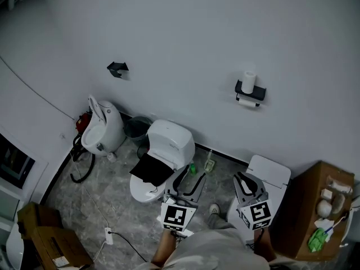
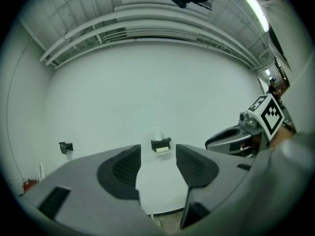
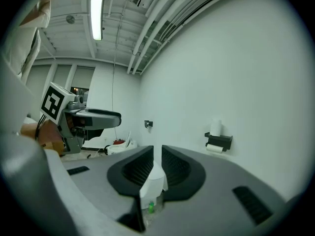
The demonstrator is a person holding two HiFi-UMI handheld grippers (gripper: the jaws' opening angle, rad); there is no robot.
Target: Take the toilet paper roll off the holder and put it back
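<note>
Two claws, both mine, point roughly level toward the white wall (image 1: 197,32) that carries the black holder (image 1: 251,91).

Left claw (image 2: 158,152): the jaws stand apart with nothing between them. The holder shows through the gap, well away from the pads.

Right claw (image 3: 157,154): the jaws are drawn together to a thin slit and grip nothing. The holder lies to the right of them in the right gripper view, also well away.

Toilet paper roll (image 1: 246,101): it hangs crosswise just under the holder's shelf, and neither claw touches it.

Second roll (image 1: 248,80): this one stands upright on top of the holder.

Black hook (image 1: 117,68): it is fixed to the same wall, far to the left of the holder.

White toilet (image 1: 169,142): it stands on the floor below and to the left of the holder. In the head view the left claw overlaps its near edge.

Wooden cabinet (image 1: 306,207): it sits below and to the right of the holder, with small items on top that are too small to name.
</note>
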